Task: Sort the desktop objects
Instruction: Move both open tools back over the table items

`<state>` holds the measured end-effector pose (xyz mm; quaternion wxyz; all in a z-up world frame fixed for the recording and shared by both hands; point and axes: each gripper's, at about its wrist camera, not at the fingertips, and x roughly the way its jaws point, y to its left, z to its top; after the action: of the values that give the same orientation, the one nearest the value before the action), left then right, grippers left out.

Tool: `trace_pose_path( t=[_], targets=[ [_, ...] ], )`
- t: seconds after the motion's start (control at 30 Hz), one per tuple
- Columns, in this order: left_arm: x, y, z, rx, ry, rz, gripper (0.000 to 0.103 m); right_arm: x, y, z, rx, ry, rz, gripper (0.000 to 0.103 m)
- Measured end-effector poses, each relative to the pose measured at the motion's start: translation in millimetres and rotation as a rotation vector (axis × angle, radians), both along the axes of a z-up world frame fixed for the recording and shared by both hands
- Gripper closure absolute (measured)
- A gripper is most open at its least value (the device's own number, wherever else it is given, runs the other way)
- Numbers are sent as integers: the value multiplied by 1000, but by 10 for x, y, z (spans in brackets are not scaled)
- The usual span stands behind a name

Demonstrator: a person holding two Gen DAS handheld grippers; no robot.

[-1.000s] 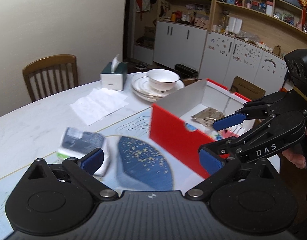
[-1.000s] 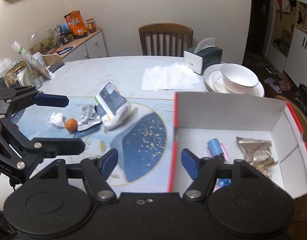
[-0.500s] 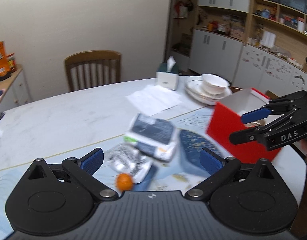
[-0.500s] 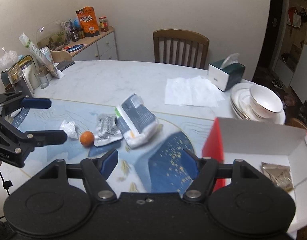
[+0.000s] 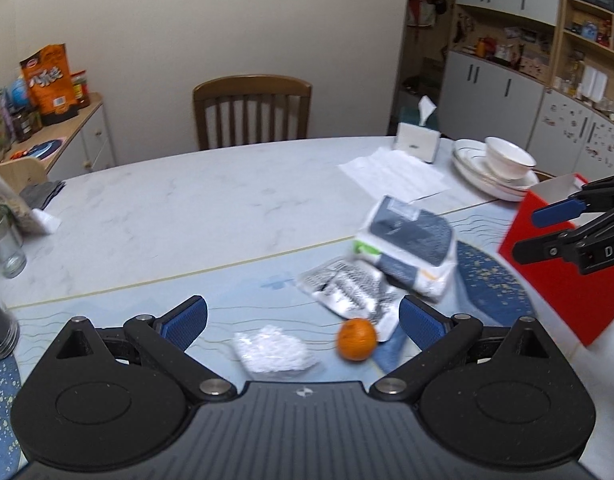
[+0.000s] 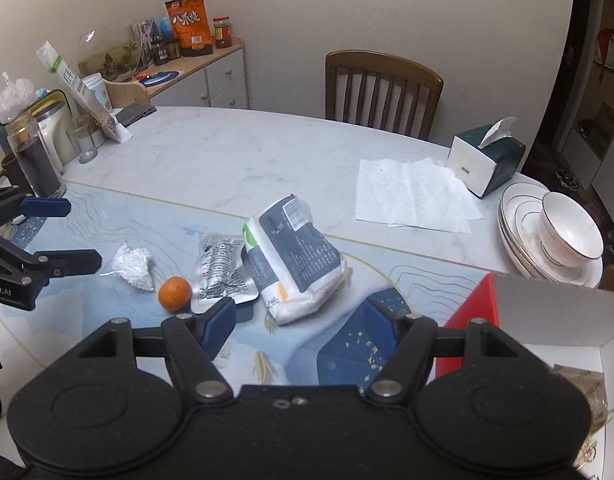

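An orange (image 5: 357,338) (image 6: 175,293), a small white plastic packet (image 5: 273,353) (image 6: 133,266), a silver foil pouch (image 5: 349,290) (image 6: 221,270) and a large grey-and-white bag (image 5: 409,250) (image 6: 295,256) lie together on the blue mat. A red box (image 5: 567,292) (image 6: 547,316) with a white inside stands at the right and holds a gold packet (image 6: 587,392). My left gripper (image 5: 303,320) is open and empty above the white packet and orange. My right gripper (image 6: 307,324) is open and empty between the bag and the box.
A tissue box (image 6: 487,160), paper sheets (image 6: 411,196) and stacked plates with a bowl (image 6: 559,240) are at the far right. Jars and glasses (image 6: 39,156) stand at the table's left end. A wooden chair (image 6: 383,92) is behind the table.
Both grippers have swung left, away from the red box toward the loose items. The orange and white packet now lie just in front of the left gripper. Both stay open.
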<state>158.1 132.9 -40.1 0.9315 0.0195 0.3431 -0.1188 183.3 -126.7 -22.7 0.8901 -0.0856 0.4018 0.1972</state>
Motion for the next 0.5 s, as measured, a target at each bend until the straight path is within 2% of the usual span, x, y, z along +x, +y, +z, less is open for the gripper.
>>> trace_pose_path(
  t=[0.5],
  targets=[
    [382, 100, -520, 66, 111, 55, 1, 527, 89, -305, -51, 37, 24, 34]
  ],
)
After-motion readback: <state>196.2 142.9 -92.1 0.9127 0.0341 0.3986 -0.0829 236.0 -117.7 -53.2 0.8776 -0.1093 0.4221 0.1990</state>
